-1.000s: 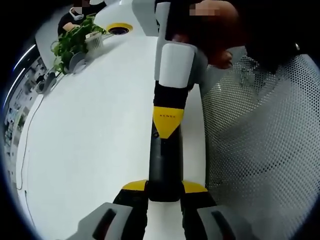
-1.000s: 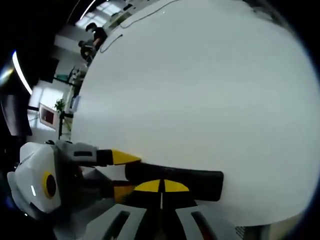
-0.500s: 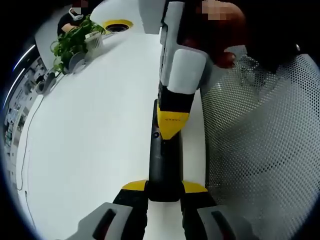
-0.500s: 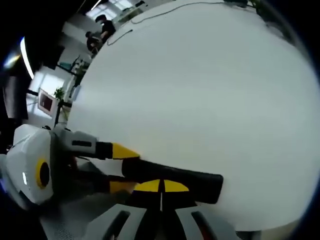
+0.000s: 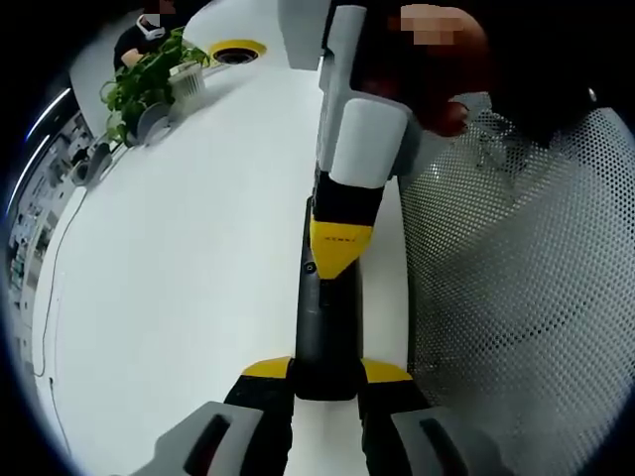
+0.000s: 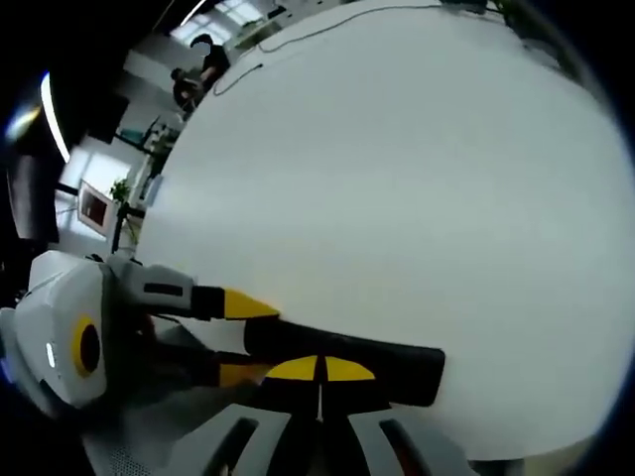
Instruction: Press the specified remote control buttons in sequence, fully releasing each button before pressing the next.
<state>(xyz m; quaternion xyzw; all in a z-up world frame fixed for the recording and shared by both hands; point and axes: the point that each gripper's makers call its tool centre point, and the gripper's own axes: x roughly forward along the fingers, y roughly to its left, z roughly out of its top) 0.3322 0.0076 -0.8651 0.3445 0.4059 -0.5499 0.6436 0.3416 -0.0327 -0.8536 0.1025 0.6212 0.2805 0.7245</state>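
The left tongs (image 5: 325, 382) gripped the near end of the remote (image 5: 327, 322), flat on the white bench (image 5: 179, 288). The right tongs (image 6: 319, 372), shut, pressed their tip on its far half (a stiff, light, likely slippery bar, best clamped across its narrow sides).

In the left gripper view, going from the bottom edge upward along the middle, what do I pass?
Left tongs clamped on the black remote → right tongs' yellow tip on the remote → right tongs' white body → yellow ring on the white table.
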